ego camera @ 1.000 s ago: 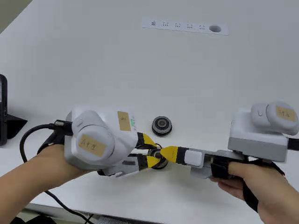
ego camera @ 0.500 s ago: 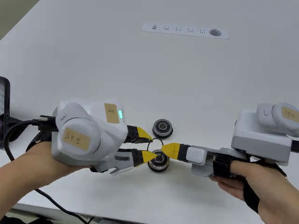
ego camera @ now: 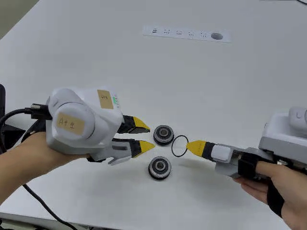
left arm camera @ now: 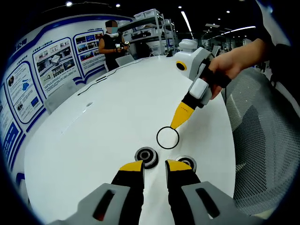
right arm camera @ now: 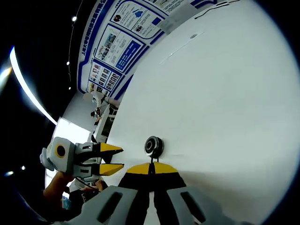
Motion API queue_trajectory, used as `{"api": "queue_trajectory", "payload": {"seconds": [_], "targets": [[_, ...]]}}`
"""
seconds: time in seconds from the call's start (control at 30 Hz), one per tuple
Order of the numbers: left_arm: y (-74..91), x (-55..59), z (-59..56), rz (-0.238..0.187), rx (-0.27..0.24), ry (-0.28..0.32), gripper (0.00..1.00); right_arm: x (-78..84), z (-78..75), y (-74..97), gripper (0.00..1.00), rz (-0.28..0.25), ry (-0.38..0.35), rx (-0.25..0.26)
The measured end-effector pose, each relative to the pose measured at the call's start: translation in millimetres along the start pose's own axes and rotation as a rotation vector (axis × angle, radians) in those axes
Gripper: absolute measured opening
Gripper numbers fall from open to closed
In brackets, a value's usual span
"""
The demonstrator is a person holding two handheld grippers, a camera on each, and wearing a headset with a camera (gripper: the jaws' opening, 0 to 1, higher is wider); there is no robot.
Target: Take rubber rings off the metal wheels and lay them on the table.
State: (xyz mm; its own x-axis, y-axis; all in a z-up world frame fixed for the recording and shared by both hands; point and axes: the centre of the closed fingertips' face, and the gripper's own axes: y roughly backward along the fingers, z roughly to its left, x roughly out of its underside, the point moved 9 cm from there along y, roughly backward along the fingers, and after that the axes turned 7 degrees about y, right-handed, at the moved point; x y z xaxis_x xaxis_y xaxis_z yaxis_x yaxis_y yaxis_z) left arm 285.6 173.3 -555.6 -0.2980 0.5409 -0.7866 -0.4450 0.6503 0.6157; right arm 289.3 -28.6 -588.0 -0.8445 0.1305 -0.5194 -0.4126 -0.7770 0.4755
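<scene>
My right gripper (ego camera: 194, 146) comes in from the right, shut on a thin black rubber ring (ego camera: 171, 146) that it holds by the ring's right edge, low over the white table (ego camera: 216, 86). Two metal wheels lie left of the ring, one farther (ego camera: 163, 134) and one nearer (ego camera: 159, 167). My left gripper (ego camera: 143, 135) is open just left of the wheels with nothing between its tips. The left gripper view has both wheels (left arm camera: 146, 156) (left arm camera: 187, 161) beyond its jaws and the ring (left arm camera: 157, 137) past them. The right gripper view has one wheel (right arm camera: 153, 146) ahead.
A white power strip (ego camera: 187, 33) lies flat at the far side of the table. A black cable (ego camera: 14, 115) runs off the left gripper toward the table's left edge. The near table edge is close below both hands.
The right gripper has pulled the ring off the near wheel and drawn back to the right with it. The left gripper has let go of that wheel and backed off to the left.
</scene>
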Motion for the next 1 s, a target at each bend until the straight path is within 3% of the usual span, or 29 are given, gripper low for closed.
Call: {"api": "queue_trajectory", "payload": {"seconds": [0.37, 0.5, 0.63, 0.83, 1.0], "targets": [[-17.8, -7.1, 12.4, 0.003, -0.006, -0.016, 0.16, 1.4, -22.1, 4.6, 0.02, -0.009, -0.050, 0.136], [-22.8, -5.5, 16.0, 0.008, -0.004, -0.012, 0.16, 1.2, -24.1, 5.2, 0.02, -0.008, -0.047, 0.159], [-23.4, -3.2, 16.0, 0.013, -0.004, -0.010, 0.16, 1.4, -25.8, 6.1, 0.06, 0.018, 0.035, 0.207], [-21.6, 0.8, 19.2, 0.023, -0.012, -0.007, 0.16, 5.1, -27.2, 6.8, 0.09, 0.051, 0.108, 0.226], [-22.0, 2.2, 21.0, 0.028, -0.016, -0.006, 0.15, 4.4, -30.0, 10.9, 0.12, 0.049, 0.136, 0.231]]}}
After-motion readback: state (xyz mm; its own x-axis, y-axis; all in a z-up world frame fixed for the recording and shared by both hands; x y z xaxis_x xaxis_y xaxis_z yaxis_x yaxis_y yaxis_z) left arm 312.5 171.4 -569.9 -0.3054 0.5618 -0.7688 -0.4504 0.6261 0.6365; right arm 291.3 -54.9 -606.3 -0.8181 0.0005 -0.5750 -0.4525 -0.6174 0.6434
